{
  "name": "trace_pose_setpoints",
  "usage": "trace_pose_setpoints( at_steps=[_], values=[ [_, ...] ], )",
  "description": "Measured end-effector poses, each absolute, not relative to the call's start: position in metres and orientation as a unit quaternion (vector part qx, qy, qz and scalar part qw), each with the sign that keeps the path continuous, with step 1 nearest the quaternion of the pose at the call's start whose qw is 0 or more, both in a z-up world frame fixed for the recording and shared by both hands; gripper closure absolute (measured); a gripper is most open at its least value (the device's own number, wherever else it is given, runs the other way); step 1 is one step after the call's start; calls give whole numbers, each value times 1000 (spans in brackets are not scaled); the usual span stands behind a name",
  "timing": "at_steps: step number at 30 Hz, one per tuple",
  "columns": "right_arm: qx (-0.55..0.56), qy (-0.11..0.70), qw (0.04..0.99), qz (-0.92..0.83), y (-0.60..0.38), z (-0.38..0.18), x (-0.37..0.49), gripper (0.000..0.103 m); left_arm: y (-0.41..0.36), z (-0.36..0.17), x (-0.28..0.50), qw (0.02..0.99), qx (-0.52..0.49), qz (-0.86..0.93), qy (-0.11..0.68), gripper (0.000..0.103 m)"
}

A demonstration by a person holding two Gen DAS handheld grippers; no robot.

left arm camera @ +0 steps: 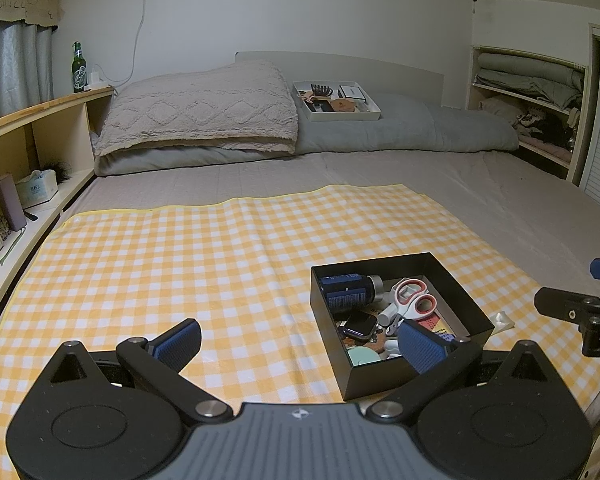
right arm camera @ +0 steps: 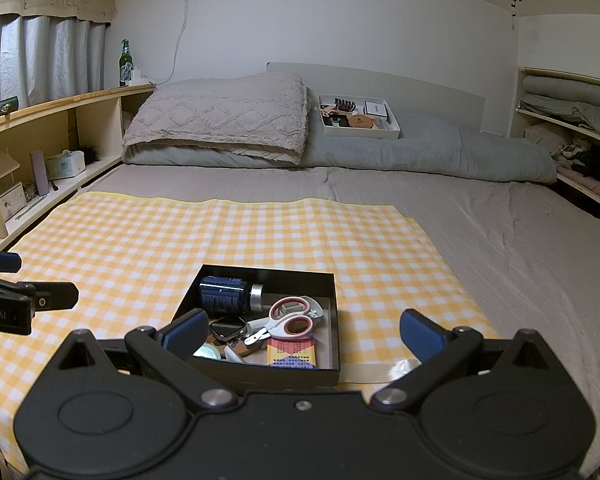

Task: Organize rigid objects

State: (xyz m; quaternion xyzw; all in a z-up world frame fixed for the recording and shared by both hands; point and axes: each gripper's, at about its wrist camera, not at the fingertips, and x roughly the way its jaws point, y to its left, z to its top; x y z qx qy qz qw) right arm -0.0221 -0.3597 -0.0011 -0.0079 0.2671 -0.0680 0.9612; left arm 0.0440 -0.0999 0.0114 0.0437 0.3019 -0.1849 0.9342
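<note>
A black box (left arm camera: 452,284) (right arm camera: 332,300) sits on a yellow checked cloth (left arm camera: 180,264) (right arm camera: 140,240) on the bed. It holds a dark blue bottle (left arm camera: 346,290) (right arm camera: 224,294), red-and-white scissors (left arm camera: 414,298) (right arm camera: 292,318), a smartwatch (left arm camera: 360,325) (right arm camera: 229,329), a patterned card (right arm camera: 292,354) and other small items. My left gripper (left arm camera: 300,346) hovers open at the box's near left corner, its right finger over the box. My right gripper (right arm camera: 302,334) is open above the box's near edge. Neither holds anything.
A white tray (left arm camera: 340,114) (right arm camera: 364,130) of small items rests on the grey duvet at the headboard. A wooden shelf (left arm camera: 40,120) (right arm camera: 60,120) with a green bottle (left arm camera: 79,68) (right arm camera: 125,64) runs along the left. A small clear piece (left arm camera: 504,320) lies right of the box.
</note>
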Motion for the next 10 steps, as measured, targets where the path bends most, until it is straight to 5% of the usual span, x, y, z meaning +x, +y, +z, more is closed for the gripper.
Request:
trace_pose_setpoints(
  at_steps=[10],
  values=[
    [-8,267,961,-68,-360,-1,-22,0,-98,10,43,934,44,-181,304,0]
  ],
)
